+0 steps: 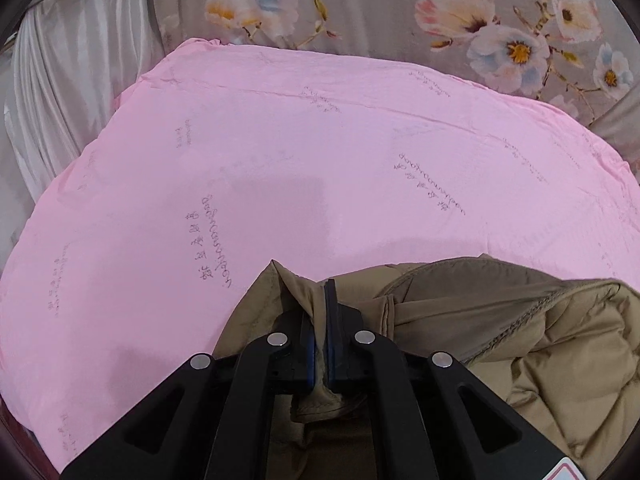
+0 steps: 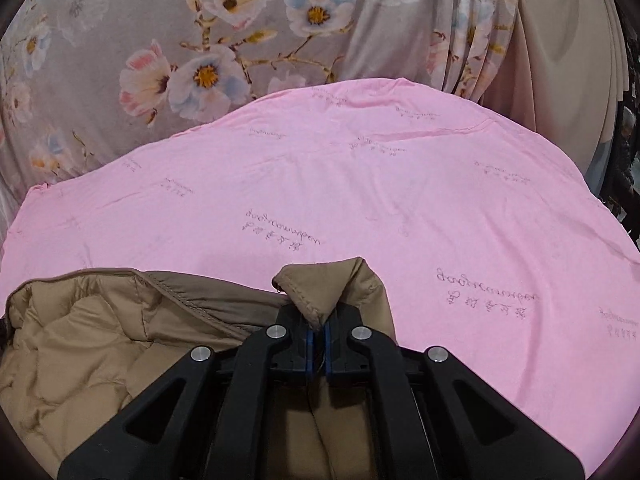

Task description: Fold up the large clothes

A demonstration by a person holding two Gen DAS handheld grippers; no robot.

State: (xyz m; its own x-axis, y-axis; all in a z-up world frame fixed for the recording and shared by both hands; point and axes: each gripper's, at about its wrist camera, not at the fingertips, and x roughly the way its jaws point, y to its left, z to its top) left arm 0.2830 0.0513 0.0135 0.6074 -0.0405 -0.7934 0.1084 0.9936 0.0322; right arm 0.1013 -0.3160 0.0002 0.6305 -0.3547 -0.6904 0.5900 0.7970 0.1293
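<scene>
Left wrist: tan quilted jacket [image 1: 560,344], bunched.

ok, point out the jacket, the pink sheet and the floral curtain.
jacket [image 1: 560,332], left wrist view, quilted lining.
pink sheet [image 2: 360,200], right wrist view, flat middle.
floral curtain [image 2: 208,76], right wrist view, a printed flower.

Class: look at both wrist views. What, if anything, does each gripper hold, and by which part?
Both hold the tan padded jacket. The left gripper and the right gripper each pinch a bunched fold of its edge; which part exactly cannot be told.
</scene>
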